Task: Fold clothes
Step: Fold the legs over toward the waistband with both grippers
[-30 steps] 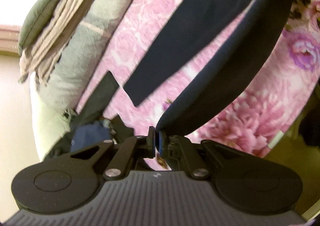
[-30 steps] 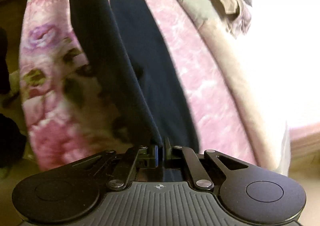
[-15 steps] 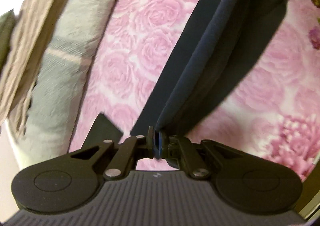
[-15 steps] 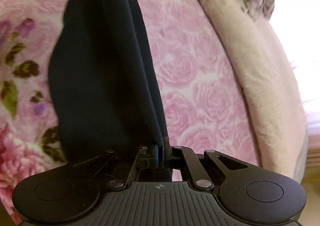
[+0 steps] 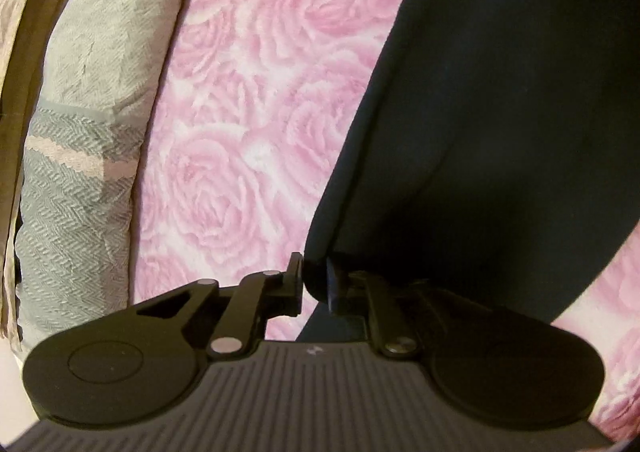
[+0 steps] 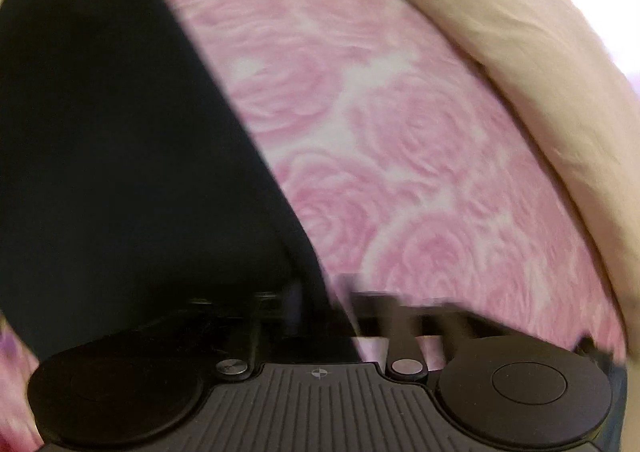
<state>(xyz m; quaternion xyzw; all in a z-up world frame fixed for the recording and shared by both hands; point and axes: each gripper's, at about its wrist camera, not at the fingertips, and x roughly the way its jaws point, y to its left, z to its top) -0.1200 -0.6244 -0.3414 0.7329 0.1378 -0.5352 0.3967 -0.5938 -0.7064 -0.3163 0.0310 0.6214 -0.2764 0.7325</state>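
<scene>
navy garment (image 5: 500, 112) lies on pink rose blanket (image 5: 260, 112), filling 1 to 3 o'clock. your left gripper (image 5: 316, 282) is opening, hem between pads; right gripper (image 6: 320, 304) opening, blurred, cloth edge between.

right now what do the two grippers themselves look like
Both are matte black: the left gripper and right gripper each have two round discs, linkage arms with silver pivot pins, and a grey ribbed body bearing a small centre mark. The right's fingers are blurred. No hands, sleeves or cables show.
</scene>
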